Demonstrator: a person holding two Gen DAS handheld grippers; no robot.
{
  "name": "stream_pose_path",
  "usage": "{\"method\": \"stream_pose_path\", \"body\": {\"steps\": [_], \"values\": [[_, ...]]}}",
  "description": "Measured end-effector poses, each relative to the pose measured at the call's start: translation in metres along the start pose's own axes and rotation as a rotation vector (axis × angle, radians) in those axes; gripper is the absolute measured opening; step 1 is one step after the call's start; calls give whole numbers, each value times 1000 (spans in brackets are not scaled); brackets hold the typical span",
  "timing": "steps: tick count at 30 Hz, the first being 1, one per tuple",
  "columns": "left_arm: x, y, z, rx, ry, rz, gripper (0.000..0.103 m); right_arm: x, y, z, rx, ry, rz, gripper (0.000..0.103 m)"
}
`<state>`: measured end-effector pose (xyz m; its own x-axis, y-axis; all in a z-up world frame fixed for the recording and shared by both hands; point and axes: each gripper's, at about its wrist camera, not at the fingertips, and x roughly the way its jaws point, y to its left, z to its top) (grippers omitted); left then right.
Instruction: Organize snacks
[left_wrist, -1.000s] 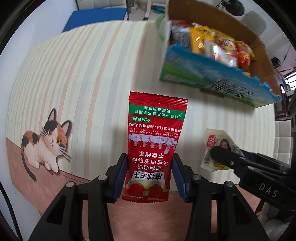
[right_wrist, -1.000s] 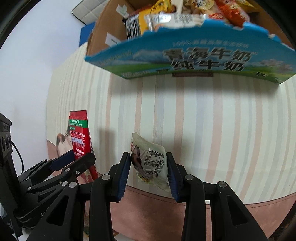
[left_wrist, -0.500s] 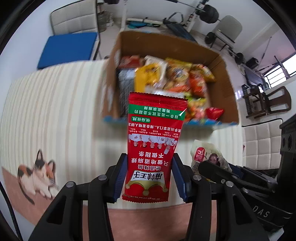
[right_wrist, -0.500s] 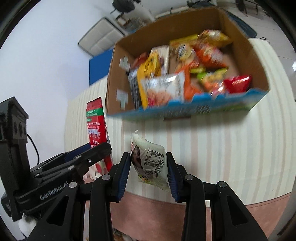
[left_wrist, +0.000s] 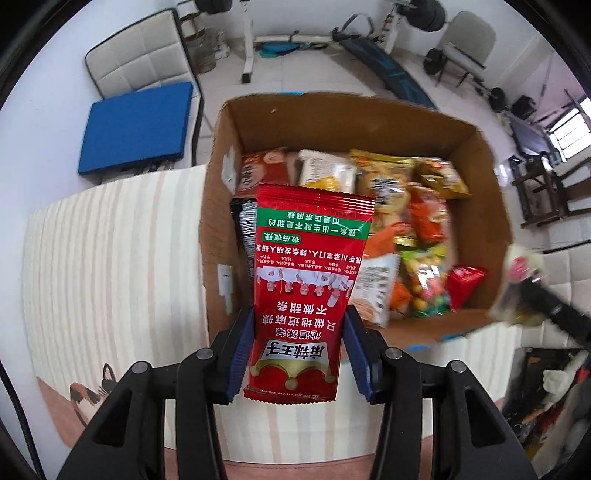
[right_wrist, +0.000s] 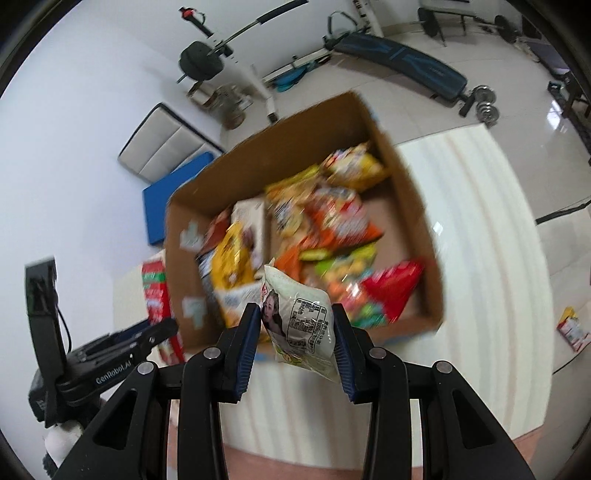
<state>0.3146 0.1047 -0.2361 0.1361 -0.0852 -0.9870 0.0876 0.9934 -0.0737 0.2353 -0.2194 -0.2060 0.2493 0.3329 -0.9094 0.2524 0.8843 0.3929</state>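
My left gripper (left_wrist: 297, 350) is shut on a red snack packet (left_wrist: 306, 280) and holds it upright above the near left part of a cardboard box (left_wrist: 491, 177) full of snack bags. My right gripper (right_wrist: 295, 343) is shut on a white snack pouch (right_wrist: 301, 321) with a printed face, held over the box's near wall (right_wrist: 436, 288). The box holds several bags in yellow, orange, green and red. The red packet (right_wrist: 155, 291) and the left gripper (right_wrist: 147, 343) show at the left of the right wrist view. The white pouch (left_wrist: 517, 284) shows blurred at the right of the left wrist view.
The box stands on a striped cream tablecloth (left_wrist: 110, 258) with a cat print (left_wrist: 92, 391) at the near left. Another snack packet (right_wrist: 570, 328) lies on the cloth far right. A blue mat (left_wrist: 136, 129) and gym equipment (right_wrist: 399, 51) stand on the floor beyond the table.
Both grippers have risen and moved forward towards the box with their snacks, so I now look down into it from above. Both grips are unchanged.
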Motion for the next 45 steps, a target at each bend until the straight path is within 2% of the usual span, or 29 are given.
{"method": "stream_pose_path", "body": {"steps": [6,7,9,10,13,15,17,18,21,22,23,24,31,45], "values": [[34,14,8,-33,56,36,47,20,-17,31,14,-8,-91,41],[39,15,9,-30,38,31,47,25,-19,34,12,-8,-106,41],[47,17,9,-34,54,48,47,33,-22,39,10,2,-131,41],[50,17,9,-45,98,68,47,35,-24,39,11,6,-139,41],[56,19,10,-60,115,76,47,41,-28,42,19,6,-173,42],[57,20,11,-78,113,71,48,42,-27,43,17,4,-200,52],[56,22,12,-100,114,47,56,40,-25,42,12,-2,-209,73],[55,22,13,-103,112,40,57,39,-23,42,0,1,-220,74],[47,21,16,-107,89,33,63,37,-15,38,-34,14,-237,82],[44,19,16,-106,84,29,71,36,-13,36,-45,21,-243,87],[43,18,16,-103,81,25,83,35,-11,34,-56,29,-251,88],[41,16,14,-100,74,23,88,35,-8,31,-67,35,-257,88],[19,3,10,-88,7,-2,88,29,6,7,-143,55,-264,95],[-36,-18,-12,-73,-111,-2,88,-24,25,-20,-171,-18,-245,97]]}}
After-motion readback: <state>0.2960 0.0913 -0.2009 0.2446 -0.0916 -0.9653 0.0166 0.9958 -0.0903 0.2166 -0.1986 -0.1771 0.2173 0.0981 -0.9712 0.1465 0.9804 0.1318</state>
